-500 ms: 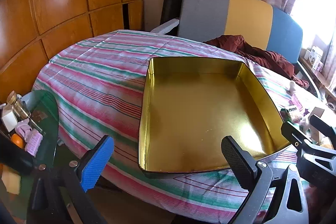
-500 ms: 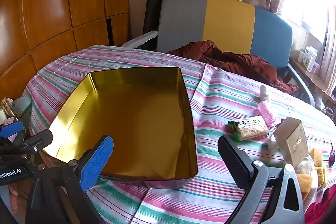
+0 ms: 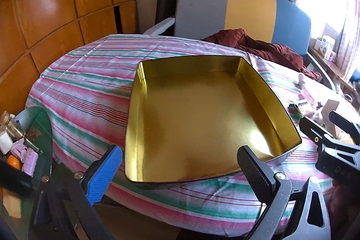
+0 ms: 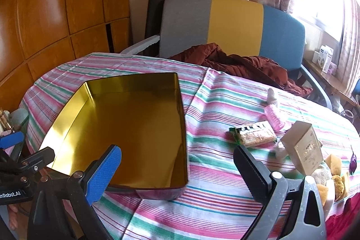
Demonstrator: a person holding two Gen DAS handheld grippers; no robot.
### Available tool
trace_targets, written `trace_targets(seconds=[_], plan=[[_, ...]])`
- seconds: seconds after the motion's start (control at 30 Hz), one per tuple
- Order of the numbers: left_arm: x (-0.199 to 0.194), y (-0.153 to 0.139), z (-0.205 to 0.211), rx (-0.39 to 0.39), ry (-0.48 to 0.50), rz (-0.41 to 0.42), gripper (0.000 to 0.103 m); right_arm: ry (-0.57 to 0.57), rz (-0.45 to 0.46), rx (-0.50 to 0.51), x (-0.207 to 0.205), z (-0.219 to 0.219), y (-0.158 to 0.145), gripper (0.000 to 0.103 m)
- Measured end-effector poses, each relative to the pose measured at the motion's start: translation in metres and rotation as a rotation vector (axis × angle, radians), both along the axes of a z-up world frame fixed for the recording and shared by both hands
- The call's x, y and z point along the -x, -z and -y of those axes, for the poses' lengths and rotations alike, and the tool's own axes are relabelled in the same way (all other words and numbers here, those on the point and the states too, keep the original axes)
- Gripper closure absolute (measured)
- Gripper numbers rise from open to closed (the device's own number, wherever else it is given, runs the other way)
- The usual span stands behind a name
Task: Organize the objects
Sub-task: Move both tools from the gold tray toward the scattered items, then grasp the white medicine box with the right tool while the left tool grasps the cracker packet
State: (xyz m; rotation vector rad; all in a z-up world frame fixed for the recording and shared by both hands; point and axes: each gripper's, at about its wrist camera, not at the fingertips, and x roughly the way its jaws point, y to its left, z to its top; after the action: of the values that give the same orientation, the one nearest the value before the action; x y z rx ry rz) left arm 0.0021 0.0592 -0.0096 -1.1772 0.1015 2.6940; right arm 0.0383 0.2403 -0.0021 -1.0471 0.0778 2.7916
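A gold metal tin (image 3: 198, 118) lies open and empty on the striped tablecloth (image 3: 90, 91); it also shows in the right wrist view (image 4: 126, 127). My left gripper (image 3: 180, 163) is open and empty, hovering at the tin's near edge. My right gripper (image 4: 177, 165) is open and empty, over the tin's near right corner. To the right of the tin lie a snack packet (image 4: 254, 134), a pink roller (image 4: 274, 116), a tan box (image 4: 303, 147) and yellow sponges (image 4: 335, 170).
A grey, yellow and blue chair (image 4: 225, 24) with a dark red cloth (image 4: 243, 62) stands behind the table. A glass side table (image 3: 29, 141) with small items is at the left. Wooden panels (image 3: 56, 3) line the left wall.
Both views have shifted slightly; the tin sits a little higher and further left in the left wrist view. Both grippers remain open and empty.
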Motion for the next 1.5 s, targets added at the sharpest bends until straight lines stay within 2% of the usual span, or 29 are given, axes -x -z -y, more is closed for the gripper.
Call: trace_targets(seconds=[0.13,0.33,0.5,0.6,0.67,0.83,0.97,1.07,1.2,1.27,1.4,1.47,1.5], plan=[[-0.003,-0.001,-0.012,0.000,0.055,-0.005,0.000,0.038,0.005,0.008,-0.006,-0.014,0.003,0.001],[-0.007,0.003,-0.029,-0.131,0.220,0.052,0.000,0.111,0.021,0.024,-0.017,-0.044,0.006,0.001],[-0.007,0.003,-0.046,-0.205,0.286,0.106,0.000,0.164,0.037,0.046,-0.030,-0.074,0.009,0.001],[-0.009,0.004,-0.060,-0.201,0.336,0.126,0.000,0.196,0.049,0.068,-0.042,-0.097,0.009,0.001],[-0.012,0.004,-0.070,-0.166,0.359,0.125,0.000,0.219,0.054,0.069,-0.052,-0.109,0.007,0.001],[-0.011,0.010,-0.083,-0.148,0.391,0.144,0.000,0.261,0.058,0.028,-0.068,-0.138,-0.006,0.001],[-0.010,0.011,-0.094,-0.151,0.442,0.163,0.000,0.179,0.102,-0.113,-0.058,-0.148,-0.013,0.001],[-0.011,0.008,-0.105,-0.130,0.459,0.143,0.000,0.105,0.169,-0.186,-0.040,-0.153,-0.006,0.002],[-0.004,0.005,-0.118,-0.119,0.476,0.146,0.000,0.049,0.256,-0.223,-0.015,-0.163,0.008,0.006],[0.000,0.004,-0.125,-0.116,0.490,0.152,0.000,0.032,0.286,-0.226,-0.005,-0.168,0.015,0.013],[0.007,0.001,-0.142,-0.081,0.530,0.135,0.000,0.030,0.327,-0.234,0.009,-0.179,0.030,0.019],[0.012,-0.001,-0.151,-0.071,0.543,0.125,0.000,0.030,0.349,-0.223,0.013,-0.185,0.036,0.039],[0.015,-0.003,-0.156,-0.068,0.553,0.121,0.000,0.037,0.346,-0.223,0.012,-0.188,0.036,0.040]])
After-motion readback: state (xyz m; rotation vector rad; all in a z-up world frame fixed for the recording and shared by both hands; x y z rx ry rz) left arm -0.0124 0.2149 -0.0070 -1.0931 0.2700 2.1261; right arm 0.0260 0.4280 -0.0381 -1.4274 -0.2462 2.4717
